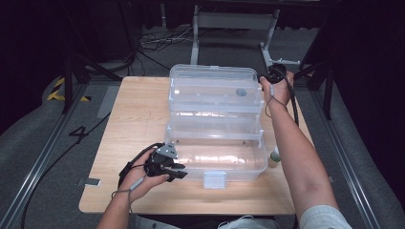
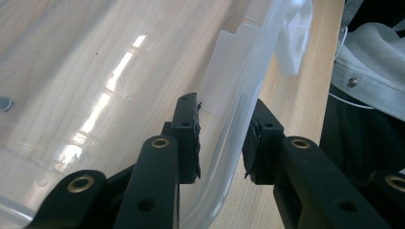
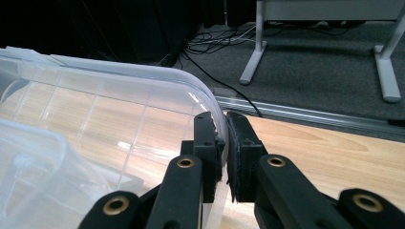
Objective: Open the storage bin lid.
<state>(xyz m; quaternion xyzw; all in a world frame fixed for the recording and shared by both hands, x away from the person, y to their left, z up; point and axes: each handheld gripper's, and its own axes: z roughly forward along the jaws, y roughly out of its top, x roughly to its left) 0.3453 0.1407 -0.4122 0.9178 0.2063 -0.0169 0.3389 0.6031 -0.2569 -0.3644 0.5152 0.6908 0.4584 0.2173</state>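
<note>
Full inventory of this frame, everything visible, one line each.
storage box: 1, clear plastic, centre of the table, open
lid: 1, clear plastic, raised at the far side of the box
latch: 1, whitish, front wall of the box
small bottle: 1, pale with a green top, on the table right of the box, too small to identify
table: 1, light wood
cables: several, black, on the grey floor behind the table
frame legs: 2, grey metal, behind the table
left tool: 1, black, jaws straddle the box's near left rim, gap visible at one pad
right tool: 1, black, jaws pinch the lid's far right corner
hands: 2, left, right
</note>
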